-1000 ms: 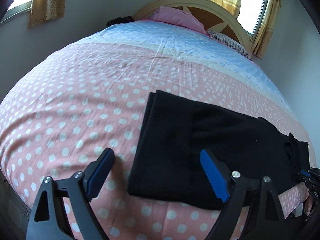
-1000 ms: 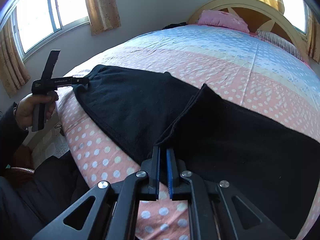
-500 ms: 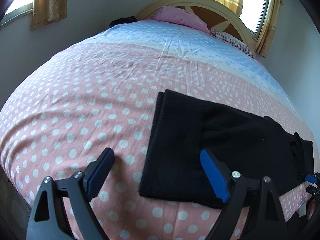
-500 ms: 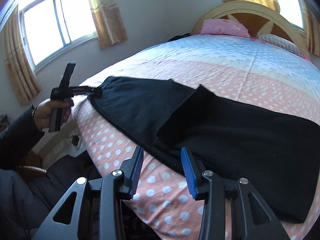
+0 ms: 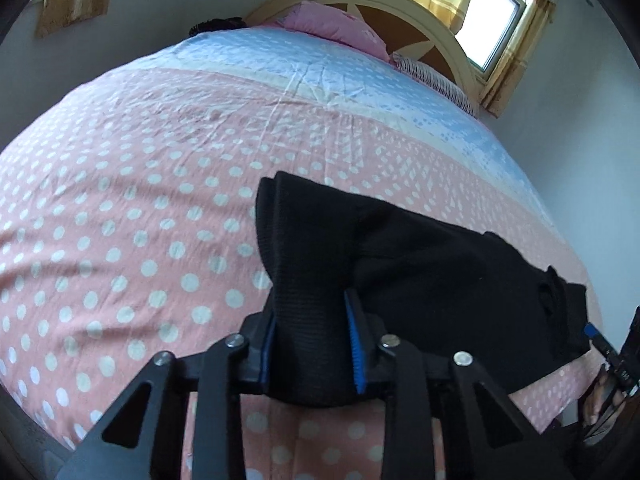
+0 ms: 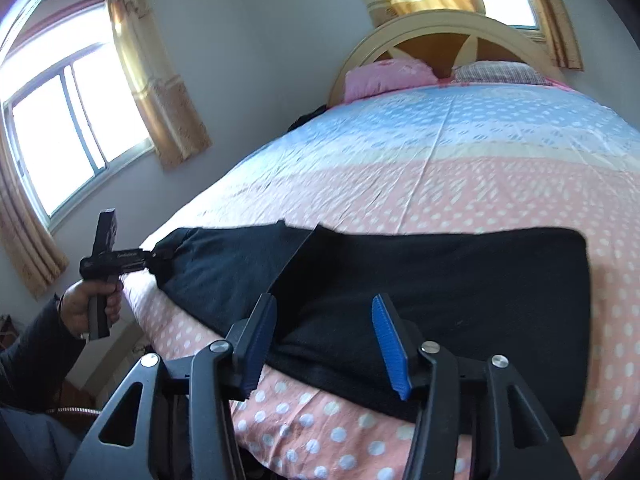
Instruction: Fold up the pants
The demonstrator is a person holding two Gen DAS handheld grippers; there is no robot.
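Note:
Black pants (image 5: pixel 440 264) lie along the near edge of the bed, partly folded over on themselves. My left gripper (image 5: pixel 310 354) is shut on the bunched left end of the pants, with the cloth filling the gap between the blue pads. In the right wrist view the pants (image 6: pixel 440 280) spread flat, and the left gripper (image 6: pixel 154 258) shows at their far left end, held in a hand. My right gripper (image 6: pixel 326 344) is open over the near edge of the pants, with nothing between its pads.
The bed has a pink polka-dot cover (image 5: pixel 120 220) with a blue band further back. A pink pillow (image 6: pixel 388 74) and a checked pillow (image 6: pixel 496 72) lie against the headboard (image 6: pixel 436 36). Curtained windows (image 6: pixel 72 128) are on the left and behind the bed.
My left gripper has closed on the end of the pants, bunching it. My right gripper opened, let go of the folded edge and now stands wider open over the near edge.

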